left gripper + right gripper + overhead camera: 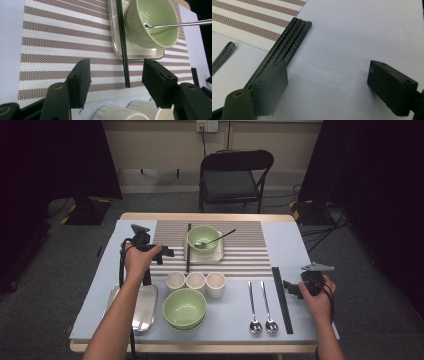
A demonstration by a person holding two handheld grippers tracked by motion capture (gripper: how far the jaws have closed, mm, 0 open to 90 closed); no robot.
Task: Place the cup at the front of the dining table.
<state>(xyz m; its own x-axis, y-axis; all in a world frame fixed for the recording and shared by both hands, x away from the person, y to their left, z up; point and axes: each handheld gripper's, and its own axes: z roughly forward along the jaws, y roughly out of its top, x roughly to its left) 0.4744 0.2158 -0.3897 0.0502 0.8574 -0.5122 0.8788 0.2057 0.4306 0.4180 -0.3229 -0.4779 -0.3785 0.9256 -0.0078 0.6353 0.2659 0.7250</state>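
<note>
The left tongs are standing wide over the striped placemat, holding nothing; a black chopstick is lying between the jaws, untouched, its near end on the placemat and its far part resting along the left edge of the white tray. That placing looks deliberate, as part of a table setting beside the green bowl, which is sitting on the tray with a spoon leaning in it; white cups are standing just on the near side of the placemat. The right tongs are also gaping wide and empty, hovering over bare tabletop right of the placemat, just beside a bundle of spare chopsticks, probably waiting for the next pick.
</note>
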